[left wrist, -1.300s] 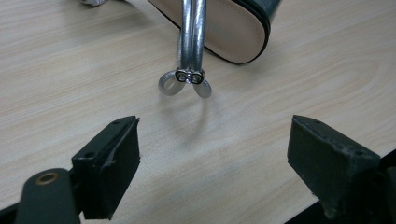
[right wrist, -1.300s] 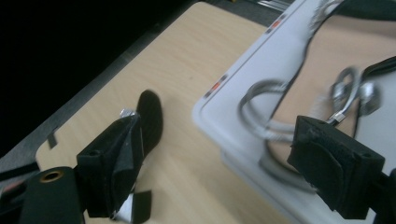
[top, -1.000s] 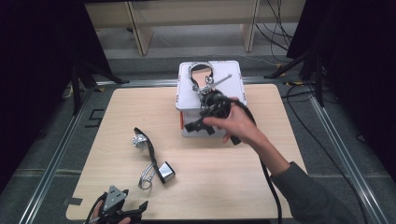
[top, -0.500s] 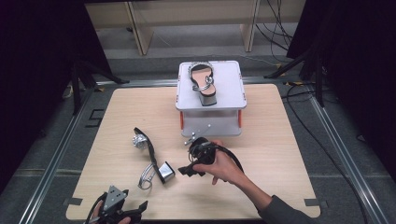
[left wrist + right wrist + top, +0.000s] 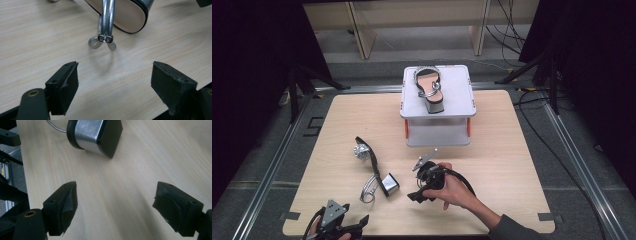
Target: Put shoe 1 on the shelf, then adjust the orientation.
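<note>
High view: your right gripper (image 5: 418, 194) sits low over the pale wooden table (image 5: 512, 165), held in your right hand (image 5: 455, 191) just right of the silver-strapped, block-heeled sandal lying on its side (image 5: 374, 170), jaws towards its heel. That sandal runs from a jewelled toe ornament at upper left down to its chrome block heel, with the thin silver ankle strap looped off the near end. Your left gripper (image 5: 343, 228) waits at the near table edge, just below that strap loop. Behind, well apart from both grippers, the matching sandal (image 5: 430, 88) stands upright on the lid of a white plastic box with orange latches (image 5: 457, 107); nothing lies between your right gripper and the heel. Left gripper view: both black pads stand wide apart with bare wood between them; they have just been closing a little, with nothing gripped. Ahead of them the silver strap's buckle end (image 5: 106, 38) rests on the wood, and the tan sole (image 5: 125, 15) lies beyond. Right gripper view: jaws spread open, bare table between them. The chrome heel with its black ribbed heel tip (image 5: 96, 135) lies ahead and slightly left, apart from both pads. Your left gripper's dark frame shows at the left edge.
</note>
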`<move>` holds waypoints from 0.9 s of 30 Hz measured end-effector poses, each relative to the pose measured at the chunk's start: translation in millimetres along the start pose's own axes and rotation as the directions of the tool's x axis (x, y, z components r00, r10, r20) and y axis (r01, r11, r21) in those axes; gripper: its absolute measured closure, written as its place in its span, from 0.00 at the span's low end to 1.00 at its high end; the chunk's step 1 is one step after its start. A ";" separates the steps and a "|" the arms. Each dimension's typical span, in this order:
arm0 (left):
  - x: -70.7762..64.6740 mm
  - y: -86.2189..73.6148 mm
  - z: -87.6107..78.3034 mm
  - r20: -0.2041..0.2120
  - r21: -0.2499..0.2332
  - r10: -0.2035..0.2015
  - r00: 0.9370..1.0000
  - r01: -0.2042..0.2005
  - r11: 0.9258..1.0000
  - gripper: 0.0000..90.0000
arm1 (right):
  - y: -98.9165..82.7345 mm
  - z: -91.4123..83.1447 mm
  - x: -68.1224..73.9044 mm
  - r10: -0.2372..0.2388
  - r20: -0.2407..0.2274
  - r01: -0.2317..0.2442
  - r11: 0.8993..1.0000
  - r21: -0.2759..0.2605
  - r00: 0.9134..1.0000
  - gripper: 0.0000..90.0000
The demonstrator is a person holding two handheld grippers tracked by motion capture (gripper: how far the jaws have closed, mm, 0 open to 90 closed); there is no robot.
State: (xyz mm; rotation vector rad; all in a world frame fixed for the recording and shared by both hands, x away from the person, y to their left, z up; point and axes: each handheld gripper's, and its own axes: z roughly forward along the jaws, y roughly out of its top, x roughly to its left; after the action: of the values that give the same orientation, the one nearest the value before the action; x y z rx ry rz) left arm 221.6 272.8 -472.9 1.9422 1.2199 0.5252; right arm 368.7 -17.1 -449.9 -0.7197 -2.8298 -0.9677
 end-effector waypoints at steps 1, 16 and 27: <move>0.0 0.1 -0.3 -0.001 0.005 0.003 1.000 -0.003 1.000 0.25 | -0.7 -0.8 1.0 0.002 -0.001 -0.002 1.000 0.000 1.000 0.21; -1.3 20.0 23.2 -0.006 0.022 0.091 0.996 -0.091 0.996 0.40 | -6.3 -3.5 -0.8 -0.007 -0.010 0.007 1.000 0.000 1.000 0.21; -13.1 49.0 24.5 -0.028 -0.074 0.241 0.970 -0.242 0.967 0.83 | -9.3 -11.0 -12.4 0.013 0.003 -0.013 0.999 -0.030 1.000 0.22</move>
State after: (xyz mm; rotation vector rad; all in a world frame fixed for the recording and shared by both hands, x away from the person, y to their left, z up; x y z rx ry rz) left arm 260.3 239.5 -449.0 2.0356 0.9635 0.7064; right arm 374.6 -35.2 -448.9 -0.7428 -2.8159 -1.0093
